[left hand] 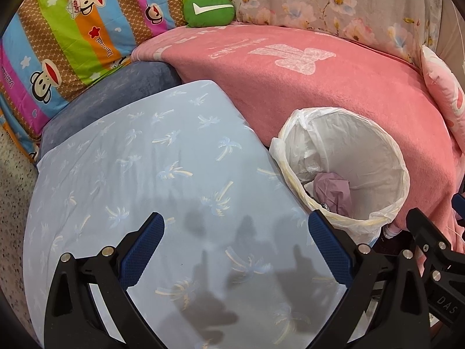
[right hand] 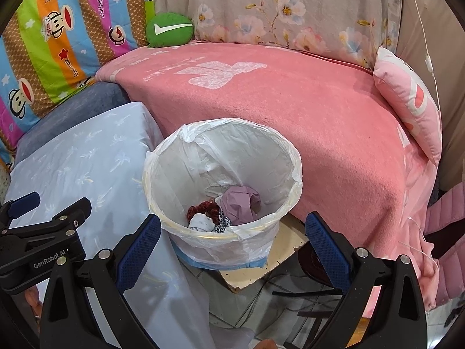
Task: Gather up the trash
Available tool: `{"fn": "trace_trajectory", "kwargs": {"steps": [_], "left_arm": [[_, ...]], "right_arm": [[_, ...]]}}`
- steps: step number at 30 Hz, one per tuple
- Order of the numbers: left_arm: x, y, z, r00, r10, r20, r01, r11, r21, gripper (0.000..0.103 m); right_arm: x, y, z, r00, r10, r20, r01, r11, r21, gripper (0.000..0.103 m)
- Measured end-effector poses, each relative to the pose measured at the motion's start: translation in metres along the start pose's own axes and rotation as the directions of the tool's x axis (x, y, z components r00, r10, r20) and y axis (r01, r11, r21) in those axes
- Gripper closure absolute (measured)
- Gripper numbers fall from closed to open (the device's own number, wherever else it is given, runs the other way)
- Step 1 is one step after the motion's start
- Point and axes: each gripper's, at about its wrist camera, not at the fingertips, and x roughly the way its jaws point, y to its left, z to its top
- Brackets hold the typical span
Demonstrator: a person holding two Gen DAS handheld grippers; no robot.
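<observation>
A white bin lined with a plastic bag [right hand: 287, 157] [left hand: 386, 148] stands between a light blue palm-print surface [left hand: 151, 157] [right hand: 87, 157] and a pink blanket [right hand: 290, 93] [left hand: 305, 81]. Inside lie a crumpled mauve piece [right hand: 239, 203] [left hand: 334, 189], a red-brown item [right hand: 203, 207] and a white wad [right hand: 200, 222]. My left gripper [left hand: 237, 225] hovers open over the blue surface, nothing between its fingers. My right gripper [right hand: 234, 224] hangs open just in front of the bin's near rim, empty. The left gripper's body [right hand: 43, 232] shows at the left of the right wrist view.
A green round cushion with a white check mark [left hand: 207, 10] [right hand: 170, 29] sits at the back. Striped cartoon bedding [left hand: 72, 37] lies left, floral fabric [right hand: 276, 11] behind, a pink pillow [right hand: 407, 101] at right. Tiled floor, cardboard [right hand: 261, 267] and cables lie below the bin.
</observation>
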Motion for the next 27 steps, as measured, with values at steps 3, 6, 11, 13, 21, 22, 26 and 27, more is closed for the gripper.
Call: {"fn": "trace_trajectory", "kwargs": {"steps": [3, 6, 11, 13, 21, 22, 26, 27], "left_arm": [[0.000, 0.002, -0.001, 1.000, 0.001, -0.003, -0.001, 1.000, -0.004, 0.008], [0.000, 0.003, -0.002, 1.000, 0.004, -0.002, -0.004, 1.000, -0.005, 0.008], [0.000, 0.006, -0.003, 1.000, 0.008, -0.004, -0.008, 1.000, -0.009, 0.008], [0.000, 0.007, -0.005, 1.000, 0.009, -0.006, -0.009, 1.000, -0.012, 0.008], [0.001, 0.009, -0.007, 1.000, 0.011, -0.006, -0.012, 1.000, -0.013, 0.008], [0.001, 0.009, -0.007, 1.000, 0.012, -0.006, -0.012, 1.000, -0.012, 0.008], [0.000, 0.010, -0.007, 1.000, 0.013, -0.005, -0.013, 1.000, -0.014, 0.008], [0.000, 0.011, -0.007, 1.000, 0.013, -0.005, -0.013, 1.000, -0.014, 0.008]], "right_arm": [[0.000, 0.000, 0.000, 1.000, 0.000, -0.001, 0.000, 1.000, 0.000, 0.006], [0.000, 0.001, 0.000, 1.000, 0.000, -0.002, 0.000, 1.000, 0.000, 0.006], [0.002, 0.004, -0.003, 1.000, 0.002, -0.005, -0.002, 1.000, -0.006, 0.006], [0.003, 0.004, -0.004, 1.000, 0.003, -0.008, -0.003, 1.000, -0.005, 0.006], [0.003, 0.005, -0.005, 1.000, 0.004, -0.009, -0.004, 1.000, -0.007, 0.006], [0.003, 0.005, -0.005, 1.000, 0.004, -0.009, -0.004, 1.000, -0.007, 0.006], [0.002, 0.005, -0.004, 1.000, 0.004, -0.008, -0.004, 1.000, -0.008, 0.006], [0.002, 0.005, -0.004, 1.000, 0.004, -0.007, -0.004, 1.000, -0.009, 0.006]]}}
